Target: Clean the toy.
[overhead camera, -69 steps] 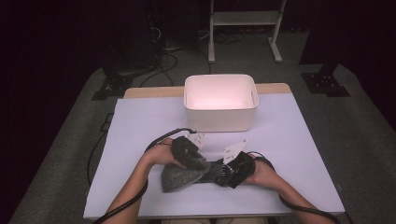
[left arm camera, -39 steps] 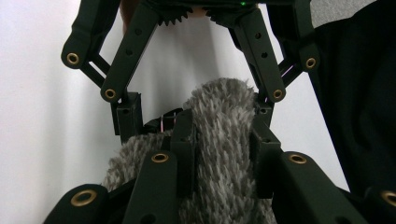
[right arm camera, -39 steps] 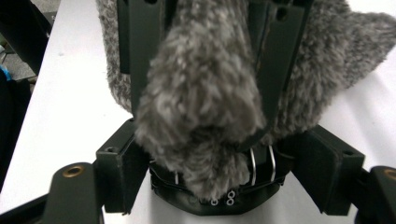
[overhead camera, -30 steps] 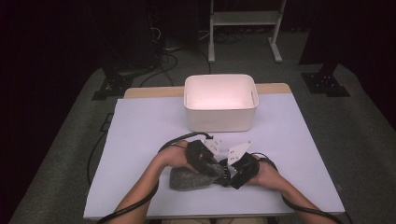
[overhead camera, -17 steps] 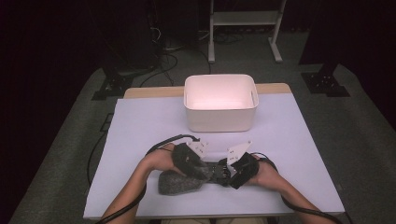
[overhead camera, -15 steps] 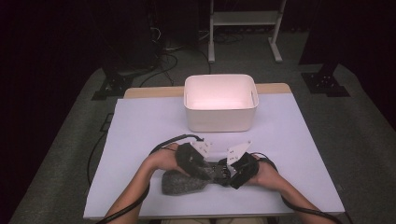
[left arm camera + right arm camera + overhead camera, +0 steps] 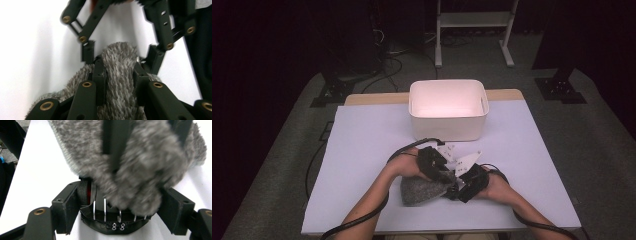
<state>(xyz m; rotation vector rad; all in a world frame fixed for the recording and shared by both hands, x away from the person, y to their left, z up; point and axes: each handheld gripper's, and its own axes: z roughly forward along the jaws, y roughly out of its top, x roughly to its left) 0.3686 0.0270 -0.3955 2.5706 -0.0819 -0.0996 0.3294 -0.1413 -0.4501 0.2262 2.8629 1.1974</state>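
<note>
grey fuzzy cloth [image 7: 424, 190] lies lengthwise left-right, its right end pinched by left tongs [image 7: 447, 176] and right tongs [image 7: 455, 189]

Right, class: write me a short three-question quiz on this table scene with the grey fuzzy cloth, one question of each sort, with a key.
1. True or false: the white bin stands on the far side of the table from the person.
2. Which hand-held gripper pinches a fold of the grey fuzzy cloth? A) left hand-held gripper B) neither
3. Fill in: the cloth lies ____ the bin, on the table.

Key: 1 true. 2 A; its pads press the fold from both sides. 3 outside; it lies near the table's front edge, with the right hand-held gripper at its right end.
</note>
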